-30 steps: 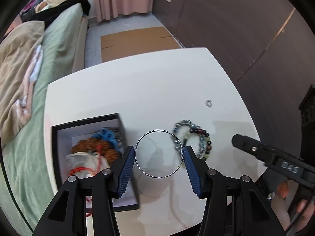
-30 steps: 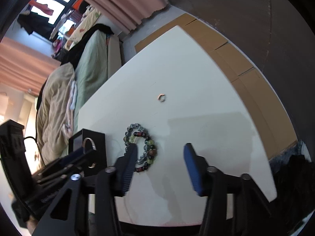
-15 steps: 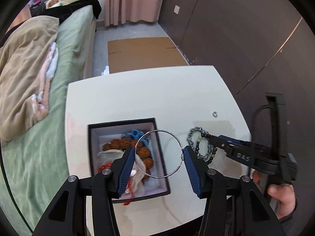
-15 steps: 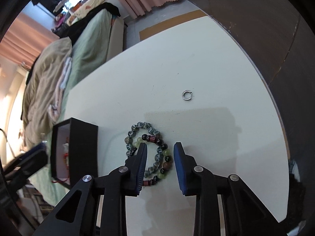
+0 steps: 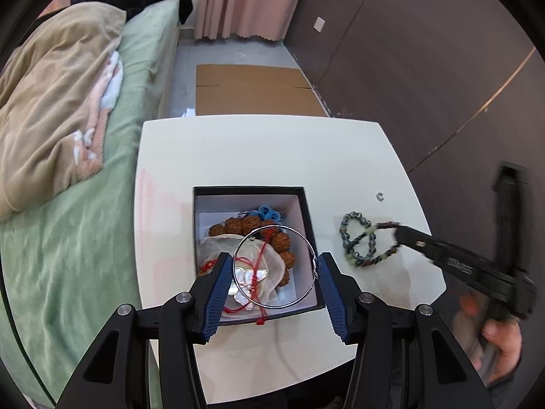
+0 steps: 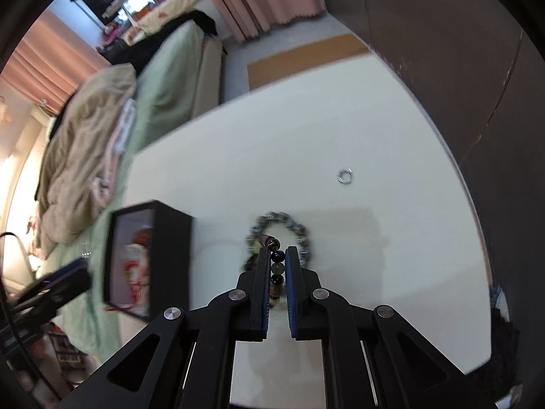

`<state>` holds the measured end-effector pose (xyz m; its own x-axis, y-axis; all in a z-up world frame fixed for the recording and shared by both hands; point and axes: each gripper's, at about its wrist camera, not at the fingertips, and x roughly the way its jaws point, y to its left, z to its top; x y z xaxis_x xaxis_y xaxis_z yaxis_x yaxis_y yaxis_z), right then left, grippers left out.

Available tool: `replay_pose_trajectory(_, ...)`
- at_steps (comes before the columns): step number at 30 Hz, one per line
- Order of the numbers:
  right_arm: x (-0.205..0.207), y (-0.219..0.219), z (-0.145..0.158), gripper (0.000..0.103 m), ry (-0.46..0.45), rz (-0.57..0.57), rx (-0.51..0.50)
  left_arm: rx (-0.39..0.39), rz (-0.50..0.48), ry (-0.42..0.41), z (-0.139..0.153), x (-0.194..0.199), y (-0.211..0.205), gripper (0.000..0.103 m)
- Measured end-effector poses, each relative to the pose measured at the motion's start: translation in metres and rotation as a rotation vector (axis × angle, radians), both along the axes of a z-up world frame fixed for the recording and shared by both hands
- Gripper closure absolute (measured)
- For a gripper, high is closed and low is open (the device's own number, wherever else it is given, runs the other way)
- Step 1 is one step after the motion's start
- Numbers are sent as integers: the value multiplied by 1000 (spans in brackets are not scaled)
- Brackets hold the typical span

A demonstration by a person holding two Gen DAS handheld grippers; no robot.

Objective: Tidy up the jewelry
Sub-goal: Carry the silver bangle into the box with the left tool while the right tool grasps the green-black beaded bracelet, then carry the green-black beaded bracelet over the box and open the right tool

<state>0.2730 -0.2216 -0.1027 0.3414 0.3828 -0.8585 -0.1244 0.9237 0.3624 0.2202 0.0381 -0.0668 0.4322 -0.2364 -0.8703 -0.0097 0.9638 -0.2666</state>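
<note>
Over the black jewelry box point(image 5: 308, 211), already holding several pieces, my left gripper point(image 5: 274, 269) spans the silver bangle point(image 5: 275, 266), ready to drop it. My right gripper point(image 6: 276, 266) is pinched on the beaded bracelets point(image 5: 366, 242). The small ring point(image 5: 380, 196) still waits on the white table point(image 5: 259, 150).

The left gripper point(image 5: 274, 281) has carried its silver bangle point(image 5: 274, 266) from the bare desk to above the black box point(image 5: 308, 211). The right gripper point(image 6: 276, 272), spread a second ago, has now closed on the beaded bracelet point(image 6: 276, 266) beside that box.
</note>
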Motion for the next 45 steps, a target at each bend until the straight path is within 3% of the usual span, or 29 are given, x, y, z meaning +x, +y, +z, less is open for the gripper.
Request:
replay_pose_trajectory(6, -29, 4, 48, 93, -116, 10, 89, -31, 1, 5, 1, -5, 10, 47)
replay_pose_trajectory(8, -37, 5, 60, 93, -150, 11, 135, -45, -4, 2, 3, -8, 12, 41)
replay_pose_trajectory(10, -43, 10, 67, 93, -189, 26, 183, -62, -2, -10, 6, -11, 16, 32)
replay_pose_trajectory(19, -54, 56, 80, 93, -258, 105, 274, -53, 53, -36, 22, -26, 42, 31)
replay_pose_trajectory(23, -58, 79, 83, 93, -272, 147, 310, -43, 73, -40, 28, -32, 52, 31)
replay_pose_trajectory(27, -60, 98, 85, 93, -250, 192, 452, -28, 92, -55, 34, -37, 59, 31)
replay_pose_trajectory(31, -52, 111, 71, 92, -199, 145, 367, -21, 110, -54, 35, -39, 62, 31)
replay_pose_trajectory(32, -48, 109, 63, 90, -158, 137, 338, -20, 111, -52, 35, -39, 62, 31)
replay_pose_trajectory(34, -37, 103, 43, 68, -44, 110, 288, -23, 104, -49, 34, -38, 58, 31)
replay_pose_trajectory(35, -37, 95, 40, 64, -26, 89, 278, -23, 100, -50, 34, -38, 56, 31)
replay_pose_trajectory(38, -39, 69, 42, 55, -41, 32, 259, -24, 82, -52, 34, -36, 45, 31)
replay_pose_trajectory(40, -43, 51, 48, 35, -65, 10, 276, -24, 64, -53, 33, -35, 37, 31)
replay_pose_trajectory(45, -48, 15, 55, 34, -97, -37, 242, -9, 11, -54, 33, -28, 10, 31)
